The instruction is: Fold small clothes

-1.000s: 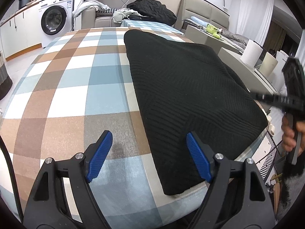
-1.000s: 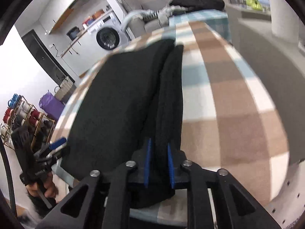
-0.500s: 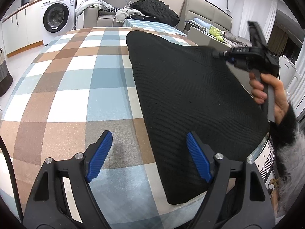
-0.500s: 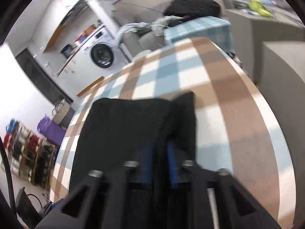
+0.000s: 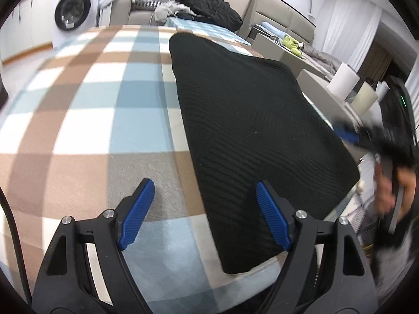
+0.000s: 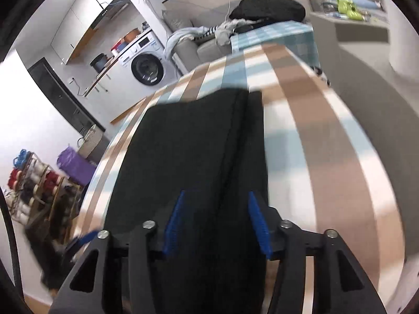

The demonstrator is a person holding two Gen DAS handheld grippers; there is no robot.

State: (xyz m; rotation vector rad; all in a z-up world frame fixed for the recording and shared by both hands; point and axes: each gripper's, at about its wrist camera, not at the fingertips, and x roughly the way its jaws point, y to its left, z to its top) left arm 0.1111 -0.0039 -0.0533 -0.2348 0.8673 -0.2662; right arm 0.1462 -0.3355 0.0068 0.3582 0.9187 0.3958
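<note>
A black ribbed knit garment (image 5: 251, 130) lies folded flat on the checked tablecloth (image 5: 86, 120), its near corner at the table's front edge. My left gripper (image 5: 207, 214) is open and empty, just above the cloth, its right finger over the garment's near edge. My right gripper (image 6: 214, 222) is open, its blue pads on either side of the garment's (image 6: 193, 157) folded edge without pinching it. It also shows blurred at the table's right edge in the left wrist view (image 5: 348, 133).
A washing machine (image 5: 73, 18) stands at the far left. A sofa with a black jacket (image 5: 209, 7) and loose clothes lies beyond the table. Paper rolls (image 5: 343, 81) stand on a counter at the right. A yarn rack (image 6: 34, 180) stands on the floor.
My right gripper carried the garment's edge up and over, came down at the table's right side and opened, letting go of it. My left gripper stayed open and moved slightly forward.
</note>
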